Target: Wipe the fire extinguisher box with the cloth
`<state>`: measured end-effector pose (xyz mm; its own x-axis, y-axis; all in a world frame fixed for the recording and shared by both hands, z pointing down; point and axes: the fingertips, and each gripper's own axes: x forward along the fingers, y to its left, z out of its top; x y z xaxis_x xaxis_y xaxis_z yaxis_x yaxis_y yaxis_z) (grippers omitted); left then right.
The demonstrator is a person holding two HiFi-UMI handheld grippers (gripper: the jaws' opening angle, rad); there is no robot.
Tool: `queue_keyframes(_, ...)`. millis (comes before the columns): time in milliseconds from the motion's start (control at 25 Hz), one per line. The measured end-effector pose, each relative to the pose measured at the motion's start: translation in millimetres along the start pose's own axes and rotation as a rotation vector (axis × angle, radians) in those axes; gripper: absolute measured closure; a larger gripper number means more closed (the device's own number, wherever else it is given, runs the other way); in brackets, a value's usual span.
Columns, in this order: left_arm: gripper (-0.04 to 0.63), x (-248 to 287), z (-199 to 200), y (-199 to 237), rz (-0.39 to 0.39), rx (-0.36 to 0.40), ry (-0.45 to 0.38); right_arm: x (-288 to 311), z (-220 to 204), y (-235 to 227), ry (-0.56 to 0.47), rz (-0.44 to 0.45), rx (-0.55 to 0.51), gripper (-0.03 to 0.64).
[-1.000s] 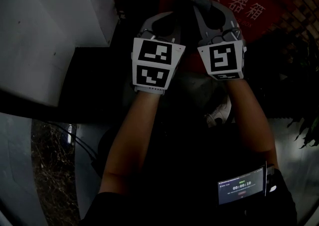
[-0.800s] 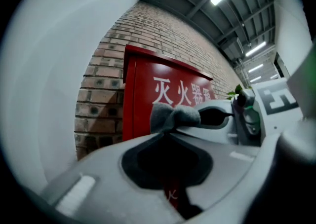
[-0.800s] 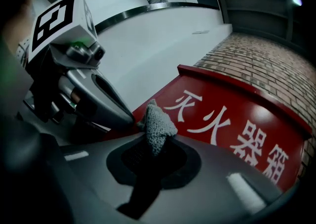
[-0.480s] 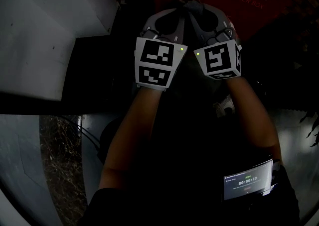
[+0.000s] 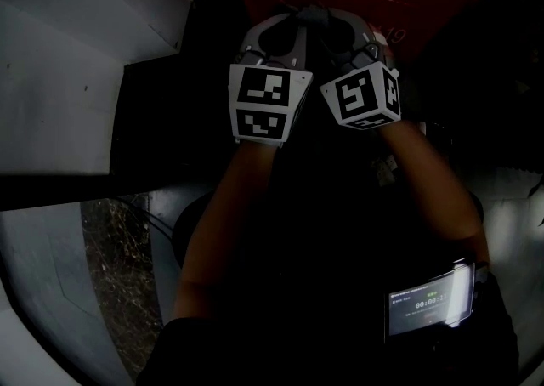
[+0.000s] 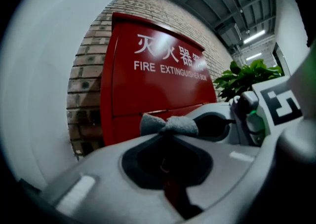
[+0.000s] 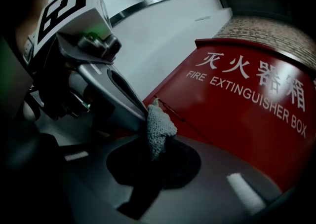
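While both grippers are held up in front of the fire extinguisher box (image 6: 158, 87), I record the following. The left gripper (image 6: 168, 132) has its jaws drawn together on the cloth (image 6: 170, 124). The grey fabric bunches out on either side of the pinch like a bow. The right gripper (image 7: 155, 145) is likewise closed on the cloth, and a knitted grey fold stands up from between its jaws. The two grippers sit side by side with their tips meeting at the cloth, in front of the box's lower front panel. I cannot tell whether the cloth touches the box.

The box is red with white lettering and stands against a brick wall (image 6: 91, 65). A green plant (image 6: 244, 77) is just beside the box on its right, and a white wall (image 6: 44, 55) is on its left. Well back from the box, by my right forearm in the head view, is a small lit screen (image 5: 425, 308).
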<state>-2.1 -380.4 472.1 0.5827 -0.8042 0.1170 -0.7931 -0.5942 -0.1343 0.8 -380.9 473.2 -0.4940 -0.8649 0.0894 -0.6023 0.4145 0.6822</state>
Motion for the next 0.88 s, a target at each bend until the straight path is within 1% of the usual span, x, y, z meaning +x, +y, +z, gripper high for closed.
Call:
queue_keyframes(240,0.594,6.4,-36.9,2.2,0.004,0.007,0.084,3.5,-21.8,25.6,0.015,0.038,0.043,0.589)
queue_keyframes(400,0.594,10.1,-53.9,-2.7,-0.002,-0.016,0.127,5.6,-30.7,32.6,0.021,0.056,0.056,0.589)
queue_keyframes(680,0.594,15.8,-85.4,-6.3,-0.012,-0.016,0.202,9.5,-54.1,54.7,0.072,0.105,0.098,0.589)
queue_keyframes(760,0.594,18.0,-96.6,-6.8,-0.014,-0.006,0.229,10.9,-63.4,64.6,0.096,0.129,0.121,0.589)
queue_keyframes(880,0.594,23.0,-114.5,-4.9,-0.009,0.038,0.256,12.5,-77.5,77.9,0.126,0.160,0.129,0.589)
